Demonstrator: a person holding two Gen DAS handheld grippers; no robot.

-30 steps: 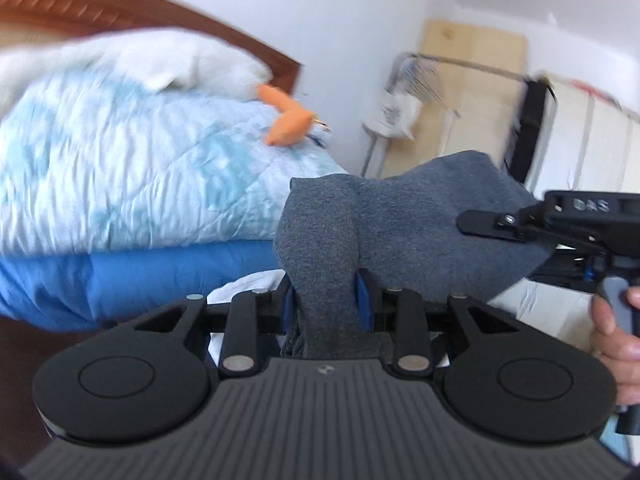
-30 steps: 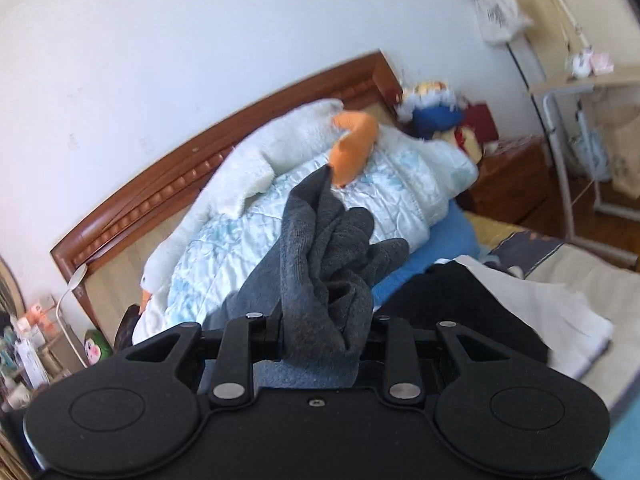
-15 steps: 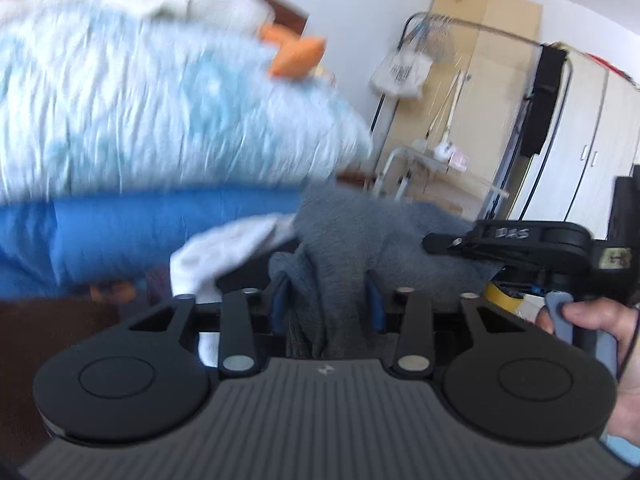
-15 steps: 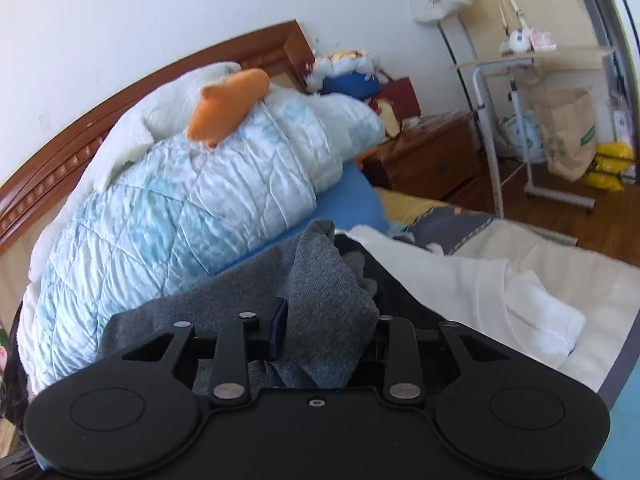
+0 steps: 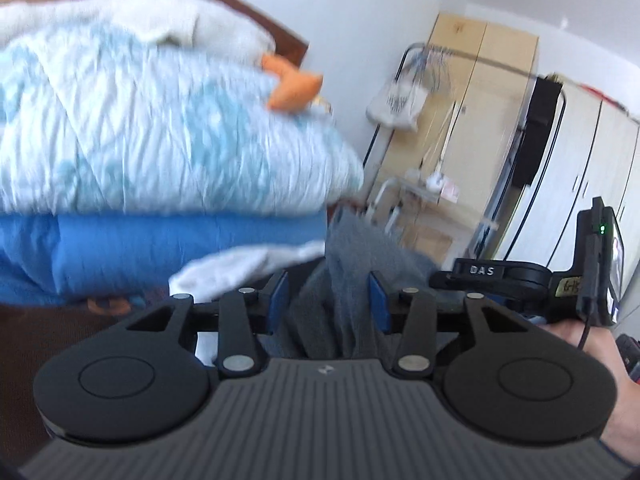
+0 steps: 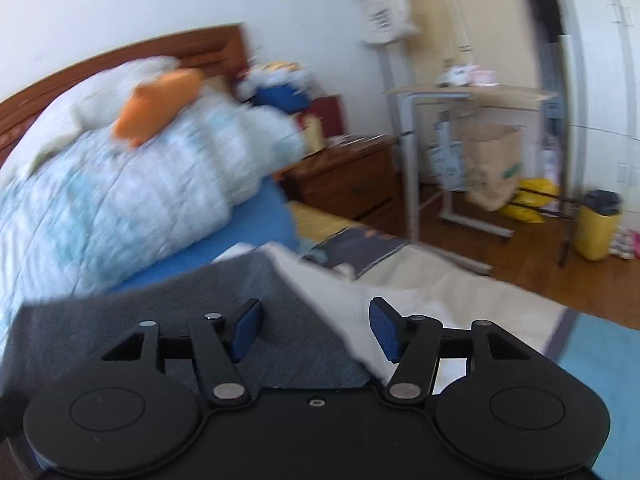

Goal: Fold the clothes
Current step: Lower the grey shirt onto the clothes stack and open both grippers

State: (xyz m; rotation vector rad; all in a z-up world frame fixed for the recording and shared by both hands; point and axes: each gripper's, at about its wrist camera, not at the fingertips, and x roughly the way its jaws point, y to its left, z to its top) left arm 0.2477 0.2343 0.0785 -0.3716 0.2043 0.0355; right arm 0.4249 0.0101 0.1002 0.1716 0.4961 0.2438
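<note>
While the left gripper point(image 5: 328, 300) is still clenching a bunched fold of the grey garment point(image 5: 344, 280) between its blue pads, the right gripper point(image 6: 314, 328) is standing with its jaws spread wide and nothing between them. The grey garment point(image 6: 192, 320) is lying flat on the bed just ahead of and under the right tool's fingers, spreading off to its left, with a white garment point(image 6: 360, 292) lying beside it toward the tool's right.

With only one corner being held, the risk is that any pull from the left tool is dragging the laid cloth askew and undoing the fold, since nothing is pinning the other end. The bunched grip may also be leaving a lump or crease in the edge when it is let go. The grey edge is overlapping the white garment, so a careless tug could be shifting that piece too. Both views are blurred, so the exact lie of the edges is hard to tell.

Half a second ago the right tool was gripping a wad of grey cloth; now it is releasing it, and the cloth that was bunched up is lying spread out. The left tool is keeping its grip, lower and nearer the bed.
</note>
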